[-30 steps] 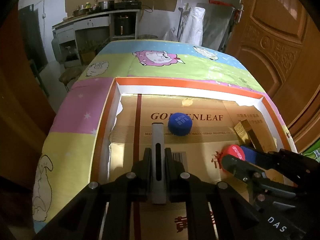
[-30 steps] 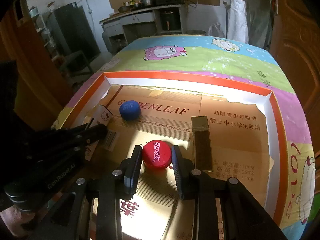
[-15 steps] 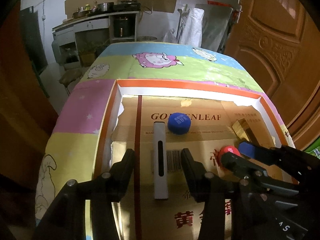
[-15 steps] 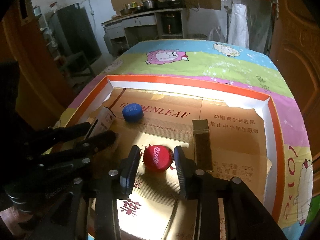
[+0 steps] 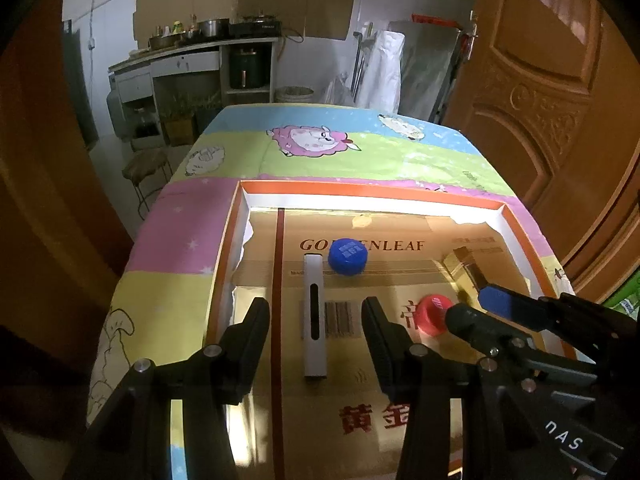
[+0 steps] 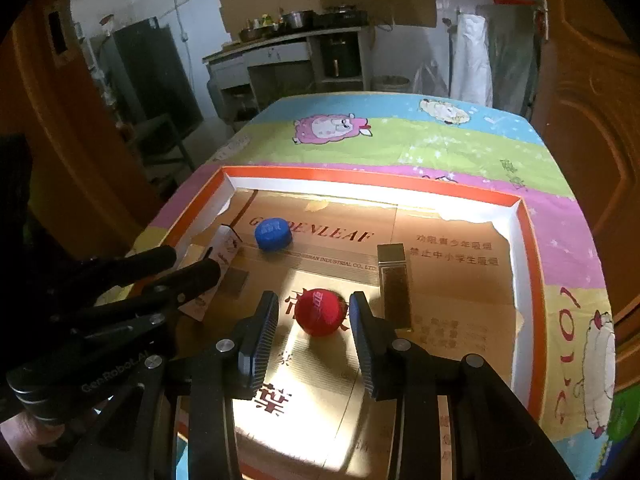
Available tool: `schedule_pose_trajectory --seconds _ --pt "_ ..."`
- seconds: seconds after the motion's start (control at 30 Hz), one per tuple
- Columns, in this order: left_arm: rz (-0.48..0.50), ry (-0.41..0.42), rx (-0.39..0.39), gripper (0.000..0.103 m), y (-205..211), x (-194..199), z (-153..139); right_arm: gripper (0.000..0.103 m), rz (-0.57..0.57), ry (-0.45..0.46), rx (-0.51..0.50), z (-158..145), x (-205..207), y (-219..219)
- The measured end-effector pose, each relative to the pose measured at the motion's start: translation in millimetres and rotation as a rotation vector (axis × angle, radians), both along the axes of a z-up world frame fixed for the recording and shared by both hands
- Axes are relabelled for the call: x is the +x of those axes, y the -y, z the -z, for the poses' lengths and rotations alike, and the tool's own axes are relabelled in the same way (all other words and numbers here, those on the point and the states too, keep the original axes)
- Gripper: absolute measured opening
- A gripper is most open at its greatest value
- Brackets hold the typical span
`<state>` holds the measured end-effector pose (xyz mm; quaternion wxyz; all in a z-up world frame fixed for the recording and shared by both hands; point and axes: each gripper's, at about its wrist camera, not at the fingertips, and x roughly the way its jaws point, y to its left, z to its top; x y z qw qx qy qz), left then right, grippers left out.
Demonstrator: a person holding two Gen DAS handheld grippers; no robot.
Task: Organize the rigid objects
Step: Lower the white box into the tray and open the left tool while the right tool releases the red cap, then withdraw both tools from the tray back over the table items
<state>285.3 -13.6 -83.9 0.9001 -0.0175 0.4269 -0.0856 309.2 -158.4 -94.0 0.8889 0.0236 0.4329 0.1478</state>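
An orange-rimmed cardboard tray [image 5: 360,190] [image 6: 360,174] lies on the table. On its floor my left gripper [image 5: 315,312] stands open above a slim white bar [image 5: 314,320], touching nothing. A blue bottle cap [image 5: 347,256] [image 6: 273,233] sits just beyond the bar. My right gripper [image 6: 314,300] is open around a red bottle cap [image 6: 320,312] [image 5: 436,312], with a gap on each side. A gold box [image 6: 394,284] [image 5: 466,264] lies right of the red cap. The right gripper [image 5: 470,305] shows at the left view's right edge, and the left gripper [image 6: 190,261] stands over the white bar [image 6: 224,248].
A cartoon-sheep cloth [image 5: 312,144] covers the table past the tray. Torn white lining edges the tray walls [image 6: 516,280]. A wooden door [image 5: 560,100] stands close on the right. Behind the table are a counter with pots [image 5: 208,36] and a stool [image 5: 146,164].
The left jaws opened and let go of the white bar, then drew back and up. The right jaws spread off the red cap, which stays on the tray floor.
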Motion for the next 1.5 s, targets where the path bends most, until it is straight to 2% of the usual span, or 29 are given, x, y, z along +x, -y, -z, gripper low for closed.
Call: schedule_pose_trajectory --seconds 0.83,1.5 --pt "-0.002 0.056 0.009 0.048 -7.4 -68.9 -33.0 0.038 0.021 0.06 -0.021 -37.7 -71.6 3.2" --pt "0.024 0.126 -0.021 0.048 -20.4 -139.1 -51.4 0.038 0.019 0.089 -0.039 -48.9 -142.0 -2.0"
